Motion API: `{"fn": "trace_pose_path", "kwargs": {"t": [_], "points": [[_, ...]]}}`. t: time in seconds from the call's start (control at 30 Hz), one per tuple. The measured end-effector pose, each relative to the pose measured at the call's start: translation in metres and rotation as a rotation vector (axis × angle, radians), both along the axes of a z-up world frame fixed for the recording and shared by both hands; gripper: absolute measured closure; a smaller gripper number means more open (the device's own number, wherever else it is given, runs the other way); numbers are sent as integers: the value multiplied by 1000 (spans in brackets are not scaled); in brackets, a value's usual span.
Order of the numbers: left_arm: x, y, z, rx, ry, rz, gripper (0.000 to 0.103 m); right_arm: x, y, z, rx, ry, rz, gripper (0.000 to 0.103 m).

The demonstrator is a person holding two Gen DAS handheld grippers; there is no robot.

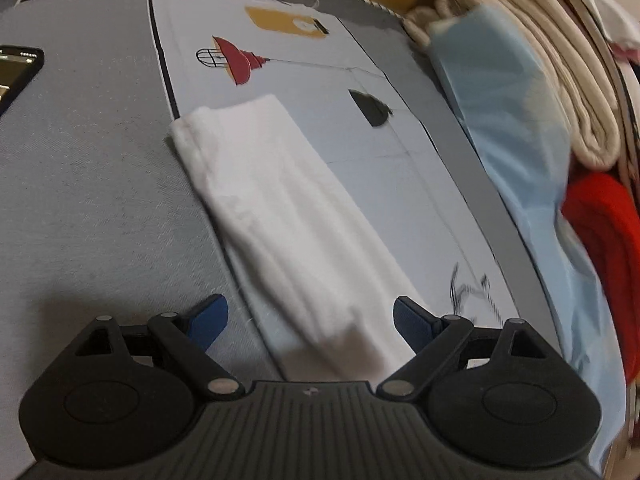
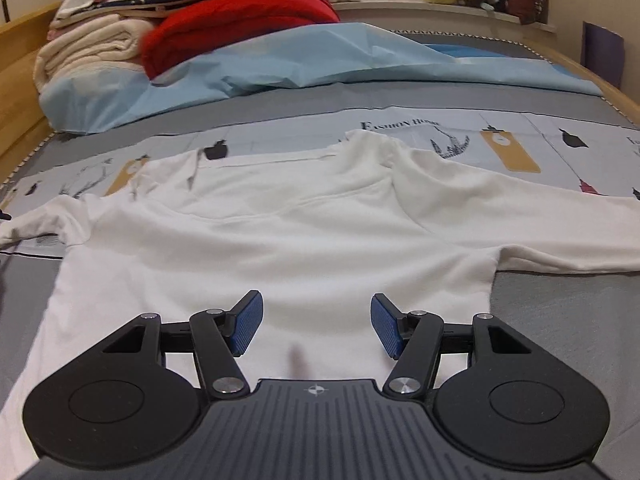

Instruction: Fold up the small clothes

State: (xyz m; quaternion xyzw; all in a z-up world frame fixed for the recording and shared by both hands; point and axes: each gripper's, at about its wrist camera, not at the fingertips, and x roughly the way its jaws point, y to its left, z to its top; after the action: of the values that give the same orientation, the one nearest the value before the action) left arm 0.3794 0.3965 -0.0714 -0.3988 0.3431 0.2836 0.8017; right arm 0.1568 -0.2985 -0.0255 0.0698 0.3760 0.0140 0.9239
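both jaws open, empty; white shirt [image 2: 280, 240] at frame centre lies flat, so pinching one layer could bunch it.

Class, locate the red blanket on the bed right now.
In the right wrist view the red blanket lies upper left, beside the cream blanket, on the light blue sheet.
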Motion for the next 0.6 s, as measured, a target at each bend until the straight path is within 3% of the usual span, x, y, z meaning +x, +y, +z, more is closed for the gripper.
{"fn": "trace_pose_path", "kwargs": {"t": [0.03, 0.07, 0.2, 0.27, 0.37, 0.47, 0.6], "points": [[2, -1, 3, 31, -20, 7, 67, 1, 0, -3, -12, 3, -1, 41], [5, -1, 6, 46, -25, -14, 99, 3, 1, -6, -27, 10, 3, 42], [-11, 11, 42, 155, -64, -3, 99, 4, 8, -12, -75, 26, 27, 44], [-27, 30, 50, 126, -85, 22, 99, 3, 7, -9, -70, 6, 29, 44], [-33, 43, 44, 91, -49, -32, 98, 2, 8, -5, -55, -9, 40, 44], [-37, 35, 44, 71, -87, -41, 98, 2, 11, -6, -58, 2, 49, 44], [-23, 1, 66, 159, -48, -113, 98, 1, 10, -5, -58, 5, 35, 44]]}}
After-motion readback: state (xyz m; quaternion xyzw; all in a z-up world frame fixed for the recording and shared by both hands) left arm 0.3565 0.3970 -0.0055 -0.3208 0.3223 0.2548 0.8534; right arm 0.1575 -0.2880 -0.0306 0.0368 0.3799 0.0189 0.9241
